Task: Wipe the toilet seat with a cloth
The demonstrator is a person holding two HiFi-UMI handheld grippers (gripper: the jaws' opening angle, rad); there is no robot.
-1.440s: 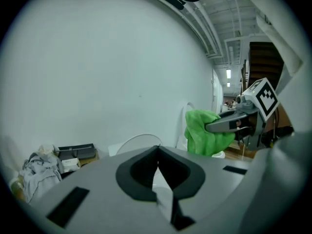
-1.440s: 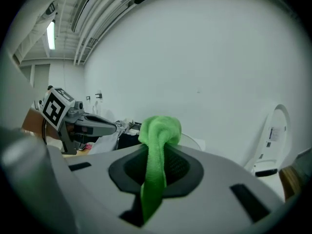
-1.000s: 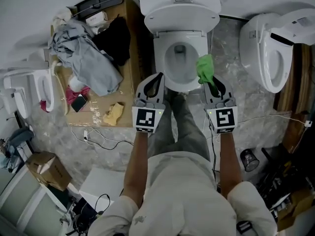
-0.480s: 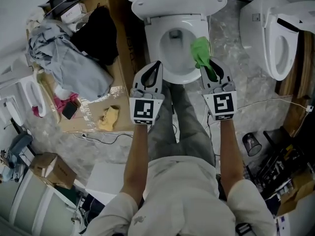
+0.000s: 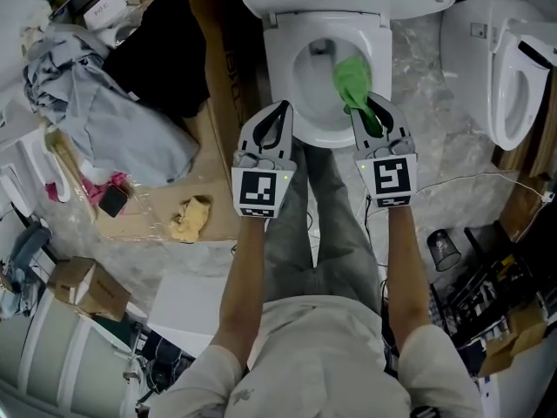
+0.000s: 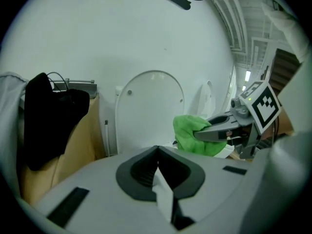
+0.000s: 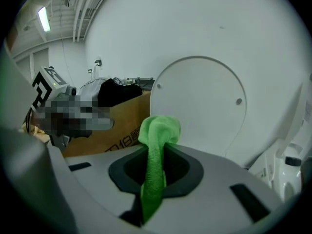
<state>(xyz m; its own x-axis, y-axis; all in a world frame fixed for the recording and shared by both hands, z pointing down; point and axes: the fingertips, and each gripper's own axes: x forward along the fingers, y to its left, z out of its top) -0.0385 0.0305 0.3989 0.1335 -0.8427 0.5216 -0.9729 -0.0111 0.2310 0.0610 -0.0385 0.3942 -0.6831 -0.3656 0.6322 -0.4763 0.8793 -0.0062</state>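
Head view: your right claw (image 5: 369,104) pinches the green cloth (image 5: 352,77); the cloth bunches over the right side of the toilet seat (image 5: 280,68), at the edge of the bowl opening; contact with the seat cannot be confirmed; left claw (image 5: 280,110) hovers near the seat's front rim.

Left gripper view: left claw pressed together, nothing in it; risk: you may knock it against the rim.

Right gripper view: cloth gripped as a narrow rope, before the raised lid (image 7: 204,96); risk: a thin hold slips under drag and the cloth drops into the bowl; a bunched wad wipes little.
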